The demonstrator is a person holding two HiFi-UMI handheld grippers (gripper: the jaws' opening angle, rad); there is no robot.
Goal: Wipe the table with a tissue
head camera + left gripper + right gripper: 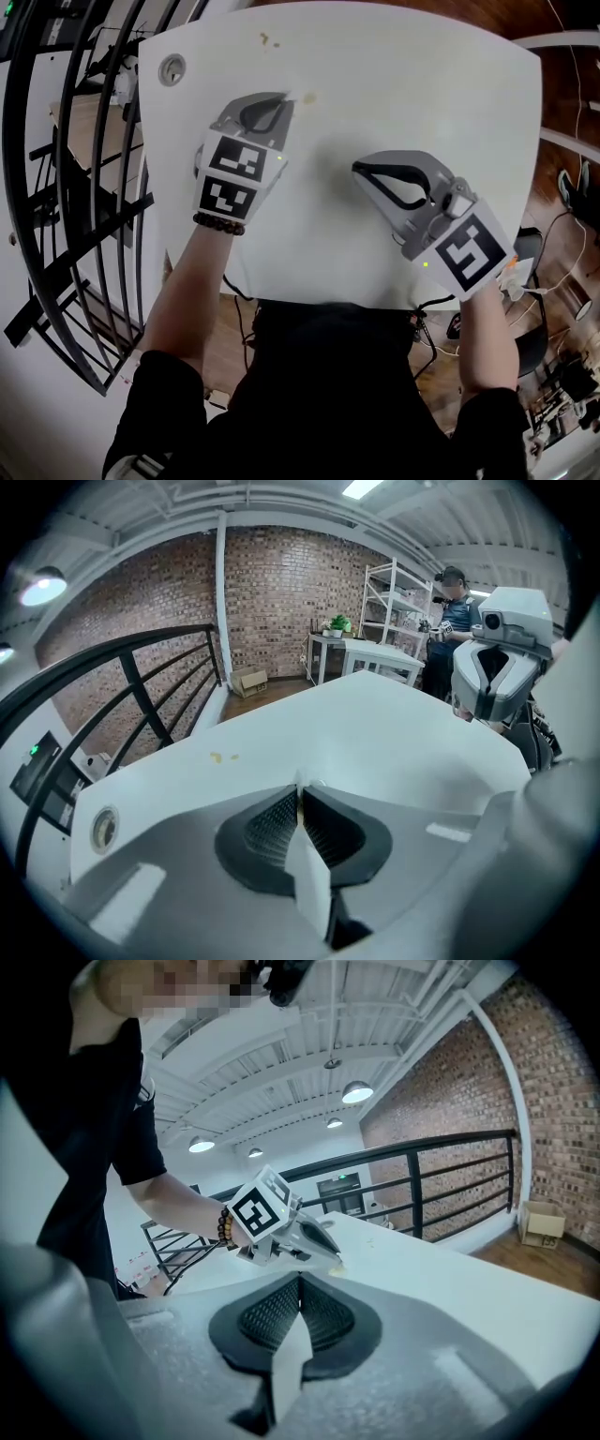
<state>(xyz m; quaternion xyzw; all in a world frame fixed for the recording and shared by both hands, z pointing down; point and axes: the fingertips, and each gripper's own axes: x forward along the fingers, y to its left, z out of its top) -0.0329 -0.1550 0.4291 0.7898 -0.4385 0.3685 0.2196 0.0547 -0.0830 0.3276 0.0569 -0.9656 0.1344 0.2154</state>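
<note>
My left gripper (287, 97) pinches a tissue wad (306, 97) onto the white table (422, 75) to wipe (yellowish specks (267, 39) lie ahead); my right gripper (358, 169), closed and empty, waits aside.

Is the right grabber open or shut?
Shut. The right gripper has its jaws pressed together in its own view, with no gap and nothing between them.

"What's the person got on?"

"A black short-sleeved shirt (328, 394), and a bracelet of dark round beads (218, 223) at the left wrist."

"And the tools?"

"The pale grey plastic left gripper (286, 97) matches the right gripper (358, 169). Their jaws are lined with black ribbed pads (272, 829). Each carries a white cube printed with black square markers (230, 178)."
</note>
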